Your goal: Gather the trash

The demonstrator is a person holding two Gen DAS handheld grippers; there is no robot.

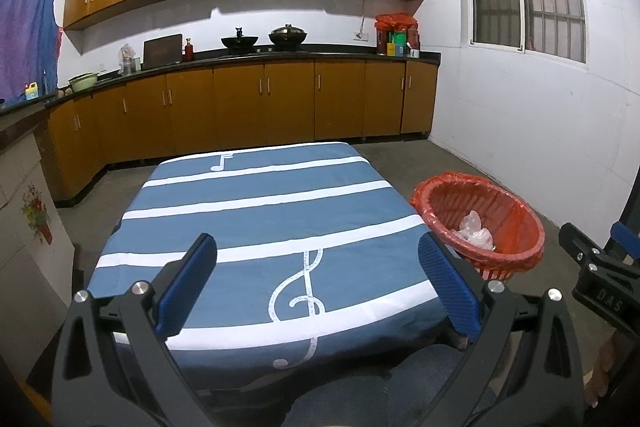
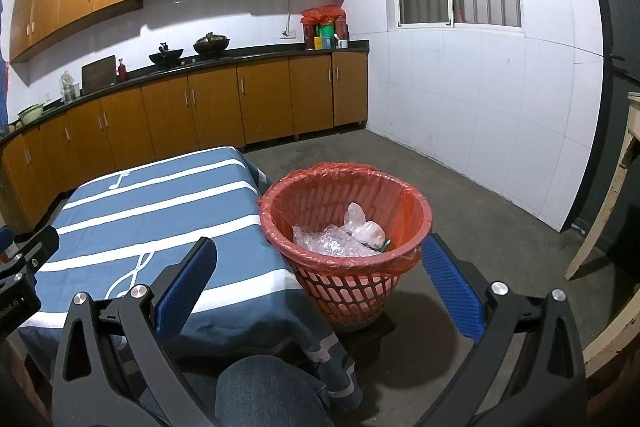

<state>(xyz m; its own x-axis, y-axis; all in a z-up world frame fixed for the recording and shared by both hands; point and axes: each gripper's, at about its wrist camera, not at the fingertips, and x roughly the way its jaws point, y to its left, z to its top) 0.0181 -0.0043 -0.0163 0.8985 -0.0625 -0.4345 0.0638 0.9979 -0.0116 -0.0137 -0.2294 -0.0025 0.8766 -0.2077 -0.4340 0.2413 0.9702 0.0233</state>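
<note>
A red mesh wastebasket point(image 2: 416, 215) lined with a red bag stands on the floor right of the table; the left wrist view shows the wastebasket point(image 1: 516, 215) too. Inside lie bubble wrap point(image 2: 332, 241) and crumpled clear plastic point(image 2: 366, 227). The table wears a blue cloth with white stripes and music notes point(image 1: 256, 223); nothing lies on the cloth. My left gripper point(image 1: 318, 253) hangs open over the table's near half, holding nothing. Open as well, my right gripper point(image 2: 320, 259) hovers in front of the basket with nothing between its fingers.
Kitchen cabinets and a dark counter point(image 1: 280, 53) with woks run along the back wall. Bare concrete floor point(image 2: 460, 187) spreads around the basket. A pale wooden frame point(image 2: 608, 203) leans at the right. A person's denim-clad knee point(image 2: 268, 391) is below the grippers.
</note>
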